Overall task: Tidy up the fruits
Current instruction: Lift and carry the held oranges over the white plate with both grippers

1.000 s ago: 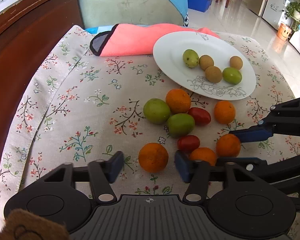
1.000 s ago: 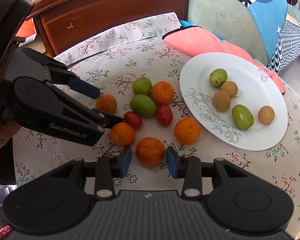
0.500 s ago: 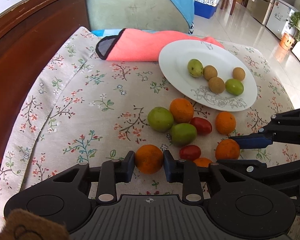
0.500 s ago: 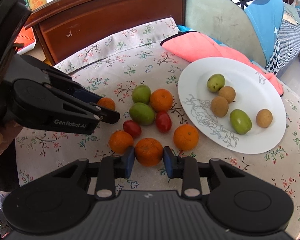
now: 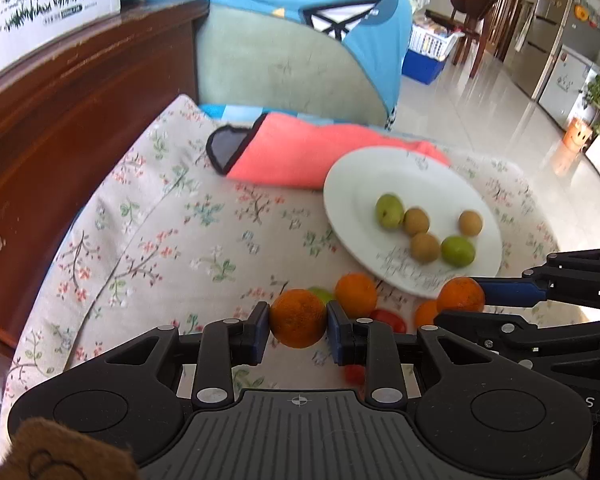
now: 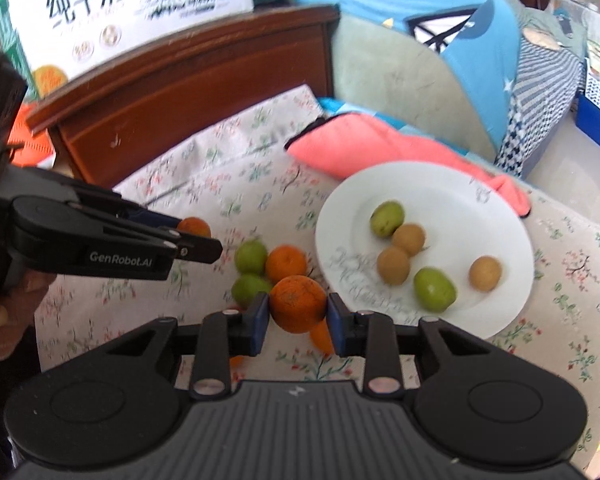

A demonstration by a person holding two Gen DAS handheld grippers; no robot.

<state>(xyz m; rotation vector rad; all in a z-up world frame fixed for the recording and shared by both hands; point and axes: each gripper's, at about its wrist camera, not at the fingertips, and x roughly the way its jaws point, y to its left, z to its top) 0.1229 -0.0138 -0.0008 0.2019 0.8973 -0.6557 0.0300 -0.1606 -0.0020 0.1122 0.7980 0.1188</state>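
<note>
Fingers of left gripper (image 5: 298, 327) and right gripper (image 6: 298, 315) each clamp a round, dimpled orange above floral cloth (image 5: 172, 248)

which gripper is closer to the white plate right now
Right. The right gripper, shut on an orange, sits just beside the white plate near its rim. The left gripper, shut on another orange, is farther off.

Landmark: round white plate with a grey drawing (image 5: 412, 200), sharp nowhere; both views are smeared.
Red small fruit (image 5: 392, 319): just before the plate, lower half behind the left gripper's black fingers (image 5: 374, 344).
Orange wedge (image 6: 321, 334): before the plate, mostly behind the held orange; kind unclear.
Green round fruit (image 5: 322, 293): only a sliver shows.
White printed carton (image 6: 132, 4): far behind the plate, cut by the top edge.
</note>
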